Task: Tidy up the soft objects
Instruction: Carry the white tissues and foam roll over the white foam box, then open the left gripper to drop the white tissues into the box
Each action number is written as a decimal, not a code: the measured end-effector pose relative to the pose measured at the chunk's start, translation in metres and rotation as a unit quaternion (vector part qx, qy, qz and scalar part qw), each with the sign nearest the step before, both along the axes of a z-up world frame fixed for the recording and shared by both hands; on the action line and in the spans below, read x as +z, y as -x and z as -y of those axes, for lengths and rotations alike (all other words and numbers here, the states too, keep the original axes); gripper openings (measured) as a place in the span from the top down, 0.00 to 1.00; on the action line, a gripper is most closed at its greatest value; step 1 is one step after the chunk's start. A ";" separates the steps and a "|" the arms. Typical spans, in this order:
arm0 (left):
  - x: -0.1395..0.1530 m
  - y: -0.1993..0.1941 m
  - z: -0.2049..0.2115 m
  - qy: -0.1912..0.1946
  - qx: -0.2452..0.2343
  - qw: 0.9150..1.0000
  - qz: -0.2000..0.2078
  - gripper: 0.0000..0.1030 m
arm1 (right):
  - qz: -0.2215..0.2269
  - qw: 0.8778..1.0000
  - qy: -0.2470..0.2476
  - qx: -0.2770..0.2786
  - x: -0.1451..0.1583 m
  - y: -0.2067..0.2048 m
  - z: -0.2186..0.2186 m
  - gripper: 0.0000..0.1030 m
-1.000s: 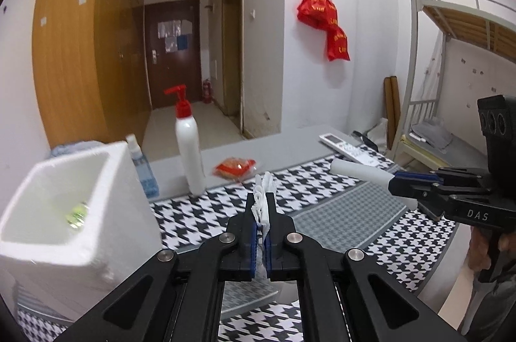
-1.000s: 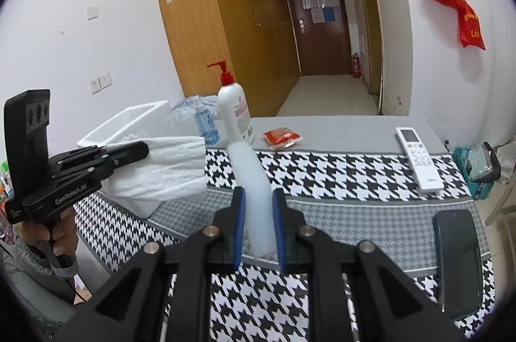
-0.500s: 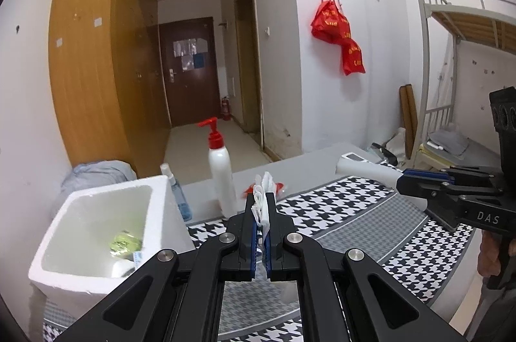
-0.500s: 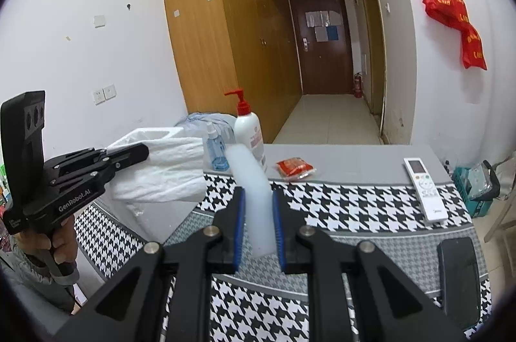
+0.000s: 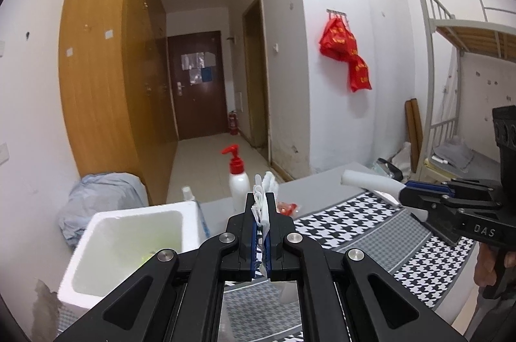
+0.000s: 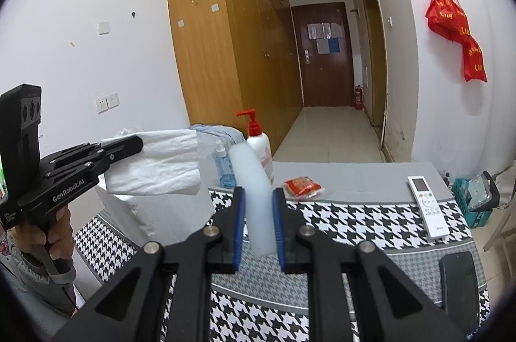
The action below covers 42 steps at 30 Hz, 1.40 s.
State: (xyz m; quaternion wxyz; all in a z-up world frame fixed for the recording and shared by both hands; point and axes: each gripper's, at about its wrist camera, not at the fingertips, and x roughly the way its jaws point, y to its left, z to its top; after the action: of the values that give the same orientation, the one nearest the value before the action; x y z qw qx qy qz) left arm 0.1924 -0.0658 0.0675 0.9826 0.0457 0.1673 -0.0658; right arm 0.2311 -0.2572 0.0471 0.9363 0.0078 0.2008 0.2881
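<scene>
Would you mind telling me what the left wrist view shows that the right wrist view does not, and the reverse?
Only the left wrist view shows the bunk bed frame and the inside of the white foam box. Only the right wrist view shows the remote control and the black phone. Both show the red-pump bottle, the red snack packet, the left gripper shut on white tissue, and the right gripper shut on a white foam piece.

white tissue (image 6: pixel 154 161) held aloft, pale foam block (image 6: pixel 254 200) perhaps tilted
</scene>
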 end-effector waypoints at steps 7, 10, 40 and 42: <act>0.012 0.007 -0.017 -0.008 0.031 0.999 0.021 0.97 | 0.009 1.000 0.000 0.021 0.007 0.000 -0.017 0.81; 0.016 0.009 -0.028 -0.007 0.046 0.999 0.027 0.97 | 0.012 0.999 0.004 0.034 0.008 0.000 -0.027 0.81; 0.000 -0.002 -0.111 0.007 0.133 0.991 -0.007 0.97 | 0.010 0.995 0.030 0.095 0.012 -0.005 -0.101 0.81; -0.005 -0.007 -0.113 0.005 0.130 0.991 -0.015 0.92 | 0.008 0.995 0.033 0.094 0.011 -0.005 -0.105 0.81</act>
State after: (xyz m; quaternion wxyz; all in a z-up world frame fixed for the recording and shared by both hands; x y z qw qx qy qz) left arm 0.1994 0.0467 0.0625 0.9805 0.0174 0.1860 0.0608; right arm 0.2364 -0.1525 0.0576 0.9063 -0.0444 0.2027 0.3682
